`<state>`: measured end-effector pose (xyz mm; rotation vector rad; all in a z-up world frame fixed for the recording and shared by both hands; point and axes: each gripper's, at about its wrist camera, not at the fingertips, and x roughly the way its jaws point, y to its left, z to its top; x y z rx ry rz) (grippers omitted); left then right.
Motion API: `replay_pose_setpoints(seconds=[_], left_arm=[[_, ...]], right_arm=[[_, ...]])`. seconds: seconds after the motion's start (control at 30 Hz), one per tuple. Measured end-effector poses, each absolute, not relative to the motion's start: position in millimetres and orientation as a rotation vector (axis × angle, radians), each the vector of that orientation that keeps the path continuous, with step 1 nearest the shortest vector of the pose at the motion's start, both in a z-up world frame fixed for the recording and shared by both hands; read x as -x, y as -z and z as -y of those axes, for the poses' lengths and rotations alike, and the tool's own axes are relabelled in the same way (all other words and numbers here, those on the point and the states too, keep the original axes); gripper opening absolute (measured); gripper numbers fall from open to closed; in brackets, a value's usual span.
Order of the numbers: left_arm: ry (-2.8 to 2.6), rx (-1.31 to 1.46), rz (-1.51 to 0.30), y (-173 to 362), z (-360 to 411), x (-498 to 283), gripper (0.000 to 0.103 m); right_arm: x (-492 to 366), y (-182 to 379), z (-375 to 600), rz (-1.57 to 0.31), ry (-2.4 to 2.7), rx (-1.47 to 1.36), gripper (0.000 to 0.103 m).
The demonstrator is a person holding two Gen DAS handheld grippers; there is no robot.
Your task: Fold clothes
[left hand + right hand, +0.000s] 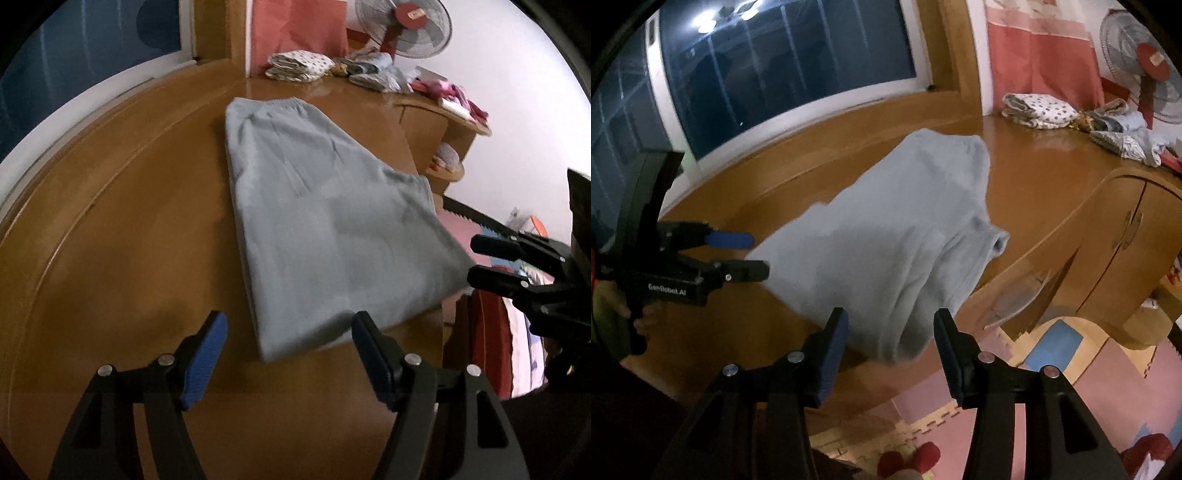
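your left tool (pixel 290 356) and right tool (pixel 891 350) both gape wide, gripping nothing, flanking the grey garment's (pixel 325 229) near hem. it lies folded on the tabletop (pixel 122 236), corner overhanging.

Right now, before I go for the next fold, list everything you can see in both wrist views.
Grey garment: one, light grey, flat on the wooden table, one corner over the near edge.
Wooden table: one, brown, under the garment.
Folded clothes pile: several, spotted white and grey, table's far end.
Fan: one, grey with red hub, behind the pile.
Curtain: one, pink-red, back wall.
Window: one, dark, white frame.
Cabinet: one, brown, beside the table.
Floor mats: pink, blue, yellow.
Left gripper: open, empty.
Right gripper: open, empty.
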<state>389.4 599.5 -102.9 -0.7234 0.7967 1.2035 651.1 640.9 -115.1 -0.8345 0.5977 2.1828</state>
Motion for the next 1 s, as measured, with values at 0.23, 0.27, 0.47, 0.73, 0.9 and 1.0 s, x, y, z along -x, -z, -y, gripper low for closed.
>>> replay_pose_setpoints(seconds=[0.23,0.27,0.47,0.73,0.9,1.0], left_arm=[[-1.166,0.724,-0.802,117.8,-589.5,-395.8,0.068],[-1.163,0.726,-0.797,119.4,-590.1,-396.8,0.068],[-1.164,0.717,-0.792,125.5,-596.3,-402.3,0.068],[-1.190,0.696,-0.801,129.5,-597.5,-410.0,0.069],[-1.215,0.665,-0.810,130.0,-593.9,-416.4,0.069],[-1.239,0.640,-0.833,129.6,-592.0,-421.4,0.066]], right_arm=[[-637.8,127.0,-626.9,-0.530,-2.197,0.896,0.048],[-636.6,128.4,-626.7,-0.527,-2.195,0.899,0.048],[-632.1,135.3,-632.3,-0.531,-2.174,0.908,0.048],[-630.2,140.2,-634.3,-0.538,-2.176,0.895,0.048],[-631.2,141.8,-632.4,-0.520,-2.188,0.889,0.042],[-632.3,140.2,-633.6,-0.521,-2.206,0.875,0.036]])
